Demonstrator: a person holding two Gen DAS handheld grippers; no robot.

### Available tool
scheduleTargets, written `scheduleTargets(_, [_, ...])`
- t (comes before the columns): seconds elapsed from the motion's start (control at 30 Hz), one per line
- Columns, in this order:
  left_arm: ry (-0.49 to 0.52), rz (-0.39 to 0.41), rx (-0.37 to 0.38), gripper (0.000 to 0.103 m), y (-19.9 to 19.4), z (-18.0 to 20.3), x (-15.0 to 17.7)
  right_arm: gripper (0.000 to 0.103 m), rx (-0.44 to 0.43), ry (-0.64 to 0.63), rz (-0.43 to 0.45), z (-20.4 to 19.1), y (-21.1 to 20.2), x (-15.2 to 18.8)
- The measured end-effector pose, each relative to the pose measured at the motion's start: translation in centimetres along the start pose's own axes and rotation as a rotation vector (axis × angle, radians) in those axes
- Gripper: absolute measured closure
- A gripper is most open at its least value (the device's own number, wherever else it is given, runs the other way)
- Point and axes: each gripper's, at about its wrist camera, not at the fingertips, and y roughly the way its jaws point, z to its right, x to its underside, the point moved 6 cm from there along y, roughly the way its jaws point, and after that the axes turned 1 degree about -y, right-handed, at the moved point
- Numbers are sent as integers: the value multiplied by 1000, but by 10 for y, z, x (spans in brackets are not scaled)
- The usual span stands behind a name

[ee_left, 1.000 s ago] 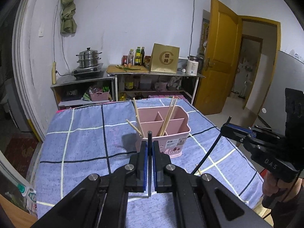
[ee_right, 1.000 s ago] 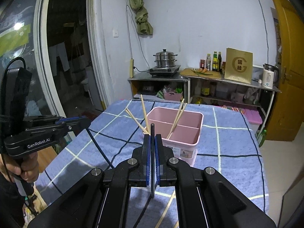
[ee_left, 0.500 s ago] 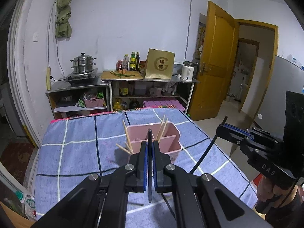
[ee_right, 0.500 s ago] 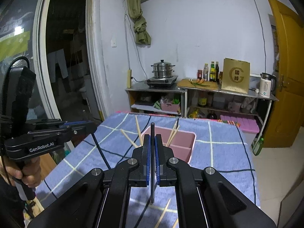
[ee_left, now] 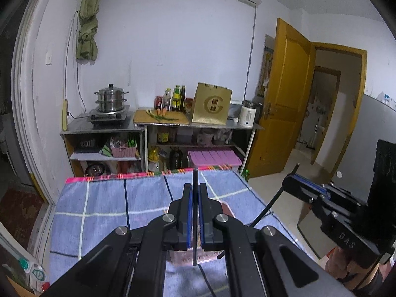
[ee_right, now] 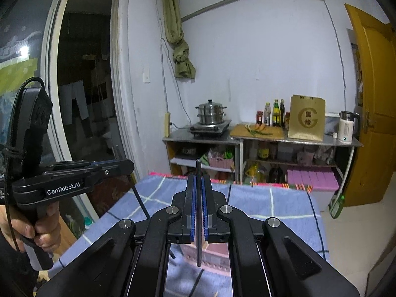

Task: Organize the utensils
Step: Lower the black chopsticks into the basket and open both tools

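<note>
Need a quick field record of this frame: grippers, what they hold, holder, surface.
left gripper: shut on black chopstick, stick upright between the pads
right gripper: shut on black chopstick, stick upright between the pads
pink utensil holder: on the table, mostly hidden below both grippers
tablecloth: blue check, covers the table
holder contents: not visible now

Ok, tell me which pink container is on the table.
The caddy, low behind the right tongs gripping a black chopstick. The basket sits on a shelf; the lidded box sits under the counter.
</note>
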Motion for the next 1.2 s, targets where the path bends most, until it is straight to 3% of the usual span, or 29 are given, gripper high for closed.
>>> scheduleTargets(0.2, [-6, 24, 3, 99, 15, -5, -17, 99, -1, 4, 28, 2, 13, -12])
scheduleTargets(0.5, [-18, -2, -1, 99, 52, -18, -11, 99, -8, 21, 19, 9, 44, -5])
scheduleTargets(1.2, [-59, -130, -1, 99, 116, -42, 41, 99, -47, 94, -131, 28, 95, 54])
